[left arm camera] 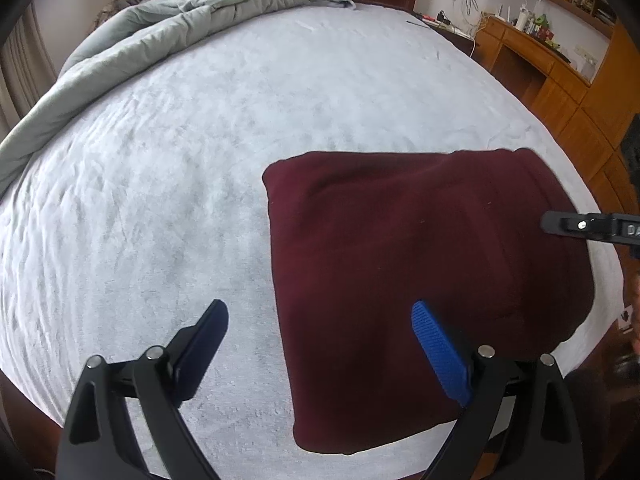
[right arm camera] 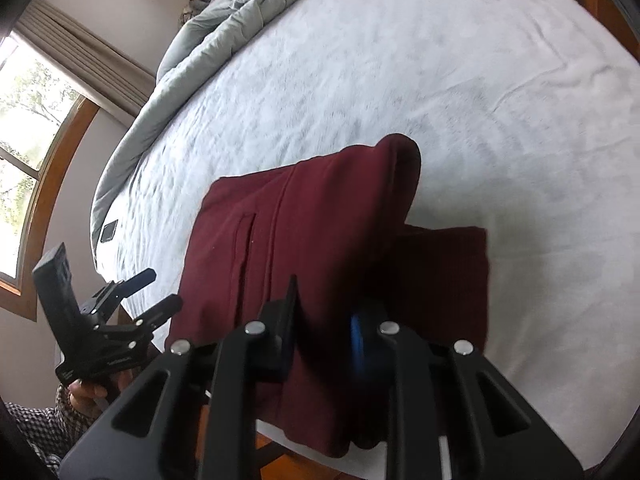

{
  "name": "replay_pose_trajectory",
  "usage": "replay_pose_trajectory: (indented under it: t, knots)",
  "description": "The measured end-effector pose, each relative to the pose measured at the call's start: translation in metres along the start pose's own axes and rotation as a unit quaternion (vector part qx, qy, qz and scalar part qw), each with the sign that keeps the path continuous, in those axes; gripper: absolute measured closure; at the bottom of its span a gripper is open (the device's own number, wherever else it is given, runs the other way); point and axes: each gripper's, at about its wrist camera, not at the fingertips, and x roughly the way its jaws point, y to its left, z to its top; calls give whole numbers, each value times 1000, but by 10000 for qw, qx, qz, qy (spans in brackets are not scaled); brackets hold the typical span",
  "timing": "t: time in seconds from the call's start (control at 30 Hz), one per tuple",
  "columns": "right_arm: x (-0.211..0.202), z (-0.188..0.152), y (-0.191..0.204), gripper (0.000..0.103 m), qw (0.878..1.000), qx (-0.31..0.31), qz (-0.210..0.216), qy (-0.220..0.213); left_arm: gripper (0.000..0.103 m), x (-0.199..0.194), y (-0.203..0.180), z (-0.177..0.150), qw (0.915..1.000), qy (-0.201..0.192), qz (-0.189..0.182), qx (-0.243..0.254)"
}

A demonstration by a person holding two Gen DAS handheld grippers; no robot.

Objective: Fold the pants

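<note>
The dark maroon pants lie folded into a thick rectangle near the bed's front edge. My left gripper is open and empty, held above the folded pants' left edge; it also shows in the right wrist view at lower left. My right gripper is partly closed around a raised fold of the pants, which lifts the top layer; its fingertip shows at the pants' right side in the left wrist view.
The bed has a pale grey sheet. A crumpled grey-green duvet lies along the far left side. A phone lies on the bed's left edge. A wooden desk and shelves stand to the right. A window is on the left.
</note>
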Motion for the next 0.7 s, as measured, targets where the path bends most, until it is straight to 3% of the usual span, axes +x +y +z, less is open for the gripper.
replay_pose_trajectory:
  t: [0.2,0.33,0.47,0.53,0.6,0.7]
  knots:
    - [-14,0,-16,83,9993,211,-279,-100,9,1,-10,0,9999,13,-29,135]
    - [8,-4,-33,84,9954,355,-868,183,9,5,-15,1,9998,60,-41,198]
    - [20,-5,-34,80,9953,323,-885,232,9,5,-20,3,9997,53,-40,250]
    - [17,-5,-30,68,9957,210,-887,176,9,6,-22,4,9996,70,-45,266]
    - [12,-8,-28,67,9962,181,-852,94,9,7,-23,4,9996,112,-94,251]
    - [-7,-15,-30,49,9969,259,-741,-71,9,11,-20,4,9995,221,-198,138]
